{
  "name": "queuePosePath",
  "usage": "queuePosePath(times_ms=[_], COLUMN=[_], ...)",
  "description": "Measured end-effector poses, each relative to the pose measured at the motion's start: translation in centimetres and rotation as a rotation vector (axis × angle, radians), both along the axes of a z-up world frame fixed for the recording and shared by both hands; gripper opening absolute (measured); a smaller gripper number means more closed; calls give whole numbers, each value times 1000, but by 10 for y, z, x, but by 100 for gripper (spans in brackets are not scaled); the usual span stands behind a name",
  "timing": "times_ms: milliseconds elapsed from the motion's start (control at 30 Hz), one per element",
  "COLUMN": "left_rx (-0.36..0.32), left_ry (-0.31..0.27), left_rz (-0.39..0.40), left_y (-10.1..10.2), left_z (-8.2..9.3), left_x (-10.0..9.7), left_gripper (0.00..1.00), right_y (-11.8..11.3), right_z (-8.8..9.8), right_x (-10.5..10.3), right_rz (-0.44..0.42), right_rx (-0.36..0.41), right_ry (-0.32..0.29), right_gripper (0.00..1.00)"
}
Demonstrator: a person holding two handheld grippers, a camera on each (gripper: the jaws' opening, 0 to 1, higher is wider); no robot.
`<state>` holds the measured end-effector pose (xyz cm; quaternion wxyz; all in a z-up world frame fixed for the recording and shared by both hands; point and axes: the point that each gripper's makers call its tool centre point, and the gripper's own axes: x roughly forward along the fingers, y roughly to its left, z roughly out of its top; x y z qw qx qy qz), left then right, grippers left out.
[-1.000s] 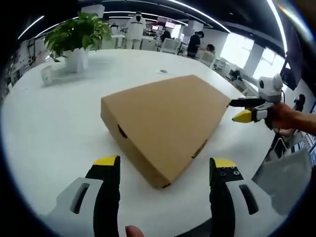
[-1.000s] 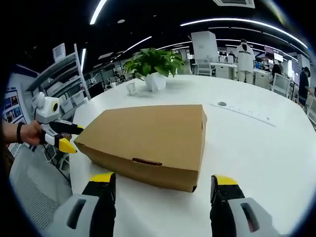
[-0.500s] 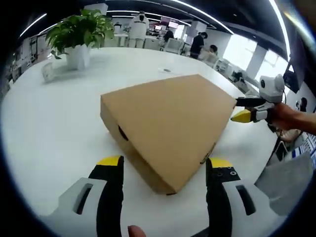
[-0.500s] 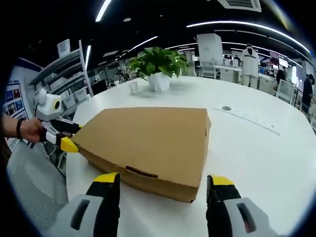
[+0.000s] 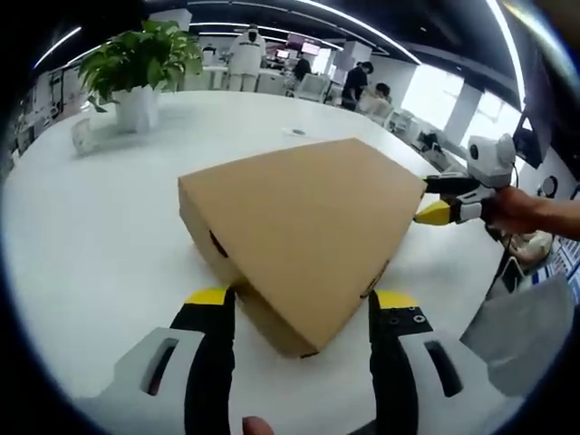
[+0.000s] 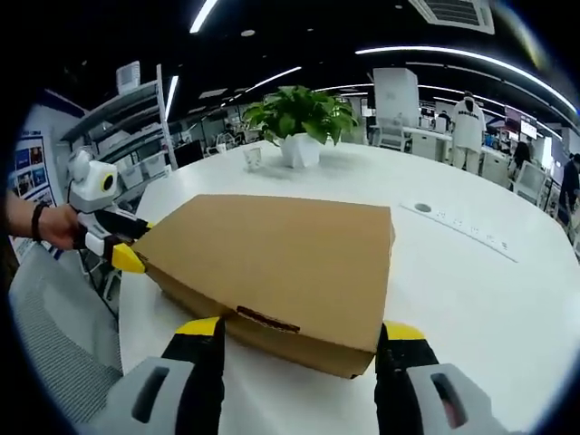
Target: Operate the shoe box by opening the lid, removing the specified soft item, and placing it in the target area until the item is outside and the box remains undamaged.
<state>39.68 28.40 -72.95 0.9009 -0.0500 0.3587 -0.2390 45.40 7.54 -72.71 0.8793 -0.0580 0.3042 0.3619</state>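
Note:
A closed brown cardboard shoe box point(image 5: 308, 217) lies flat on the white table point(image 5: 91, 236). In the left gripper view one of its corners points at me, and my left gripper point(image 5: 304, 304) is open, its yellow-tipped jaws on either side of that corner. My right gripper point(image 5: 428, 201) shows there at the box's right corner, held by a hand. In the right gripper view the box point(image 6: 272, 254) shows its long front side with the lid tab point(image 6: 267, 319). My right gripper point(image 6: 299, 331) is open astride that front edge. The left gripper point(image 6: 127, 245) sits at the box's left corner.
A potted plant point(image 5: 136, 68) point(image 6: 299, 122) and a small cup point(image 5: 84, 134) point(image 6: 249, 159) stand at the table's far side. A round grommet point(image 6: 422, 207) is set in the tabletop point(image 6: 489, 299). Grey chairs point(image 5: 521, 331) point(image 6: 45, 344) stand by the table edge. People stand in the office behind.
Both grippers have come closer to the box, so its near corner and front edge now lie between their open jaws. The box has stayed shut and in place.

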Motion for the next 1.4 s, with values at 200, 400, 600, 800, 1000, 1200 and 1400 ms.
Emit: queuePosePath(times_ms=[200, 400, 600, 800, 1000, 1200, 1400], left_rx=[0, 2, 11, 20, 49, 40, 49], left_ry=[4, 8, 15, 20, 14, 6, -3], left_rz=[-4, 2, 4, 8, 1, 11, 7], left_y=[5, 13, 22, 33, 37, 37, 38], left_z=[1, 1, 1, 1, 4, 9, 15], left_x=[-2, -7, -16, -26, -30, -31, -31], left_gripper=[58, 58, 57, 57, 54, 52, 51], right_y=[5, 13, 23, 30, 30, 30, 29], right_z=[-1, 0, 0, 0, 2, 9, 13], right_x=[-2, -5, -14, -21, -25, -25, -25], right_rz=[0, 8, 21, 48, 59, 55, 56], right_rx=[4, 11, 15, 12, 4, 12, 13], right_ry=[0, 0, 2, 3, 1, -1, -5], right_gripper=[65, 64, 63, 59, 55, 55, 55])
